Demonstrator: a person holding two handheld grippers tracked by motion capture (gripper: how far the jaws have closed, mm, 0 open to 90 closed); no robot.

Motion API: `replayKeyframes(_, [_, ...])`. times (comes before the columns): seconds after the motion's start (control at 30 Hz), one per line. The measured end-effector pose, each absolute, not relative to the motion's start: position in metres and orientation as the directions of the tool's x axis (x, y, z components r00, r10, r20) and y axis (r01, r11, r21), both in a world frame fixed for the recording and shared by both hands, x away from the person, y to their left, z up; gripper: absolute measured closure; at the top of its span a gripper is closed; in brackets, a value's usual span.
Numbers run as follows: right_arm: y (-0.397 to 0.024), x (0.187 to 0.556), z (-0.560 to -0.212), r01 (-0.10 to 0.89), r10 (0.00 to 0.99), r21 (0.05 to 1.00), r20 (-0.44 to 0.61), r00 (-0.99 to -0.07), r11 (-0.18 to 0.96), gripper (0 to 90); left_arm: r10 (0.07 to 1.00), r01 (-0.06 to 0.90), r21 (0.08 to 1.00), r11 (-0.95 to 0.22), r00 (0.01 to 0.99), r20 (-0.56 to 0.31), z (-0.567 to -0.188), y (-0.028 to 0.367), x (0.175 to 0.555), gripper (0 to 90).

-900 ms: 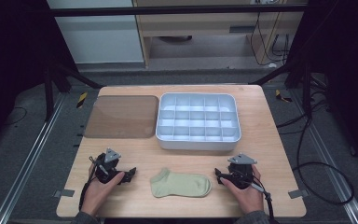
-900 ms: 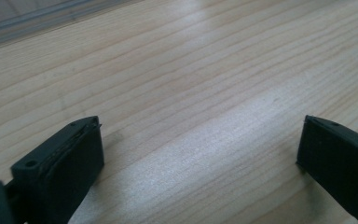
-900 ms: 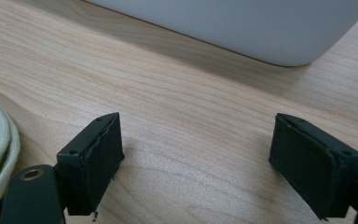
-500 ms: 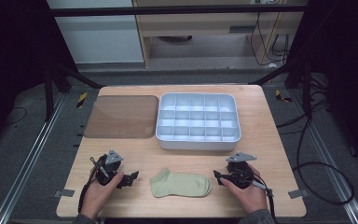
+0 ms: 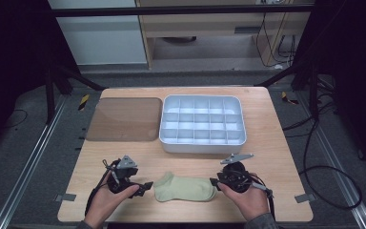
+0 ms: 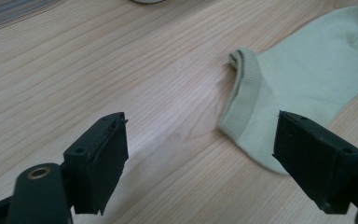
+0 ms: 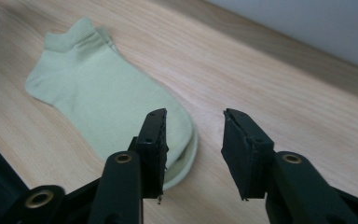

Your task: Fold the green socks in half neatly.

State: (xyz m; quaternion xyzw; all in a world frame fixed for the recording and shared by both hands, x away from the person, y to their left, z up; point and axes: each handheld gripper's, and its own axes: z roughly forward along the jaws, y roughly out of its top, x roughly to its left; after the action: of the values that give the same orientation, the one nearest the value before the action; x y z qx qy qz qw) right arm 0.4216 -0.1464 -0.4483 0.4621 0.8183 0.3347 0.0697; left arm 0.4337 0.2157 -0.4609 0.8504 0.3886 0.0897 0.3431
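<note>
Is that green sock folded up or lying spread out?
Spread out. The sock lies flat at full length on the table, cuff toward the left gripper, toe toward the right gripper; no fold shows.

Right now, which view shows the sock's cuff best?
The left gripper view: the sock's ribbed cuff is close and sharp. The right gripper view shows it farther off, at the sock's far end; the high view shows it small.

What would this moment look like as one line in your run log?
left gripper: open at cuff | right gripper: open at toe | sock: flat on table, unheld
</note>
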Motion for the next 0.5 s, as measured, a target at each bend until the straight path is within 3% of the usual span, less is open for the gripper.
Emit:
replayKeyframes(0.17, [-0.142,0.42,-0.461,0.743,0.817,0.584,0.22,-0.532,0.327,64.5,0.71,0.589,0.643,-0.489,0.698,-0.099,-0.462,0.201,0.434,20.0])
replayKeyframes(0.33, [-0.14,0.419,-0.472,0.76,0.829,0.576,0.236,-0.507,0.301,58.3,0.708,0.591,0.633,-0.501,0.7,-0.094,-0.465,0.197,0.434,23.7])
replayKeyframes(0.5, [-0.135,0.418,-0.475,0.762,0.829,0.568,0.231,-0.509,0.31,59.5,0.708,0.596,0.626,-0.503,0.699,-0.097,-0.469,0.193,0.434,26.9])
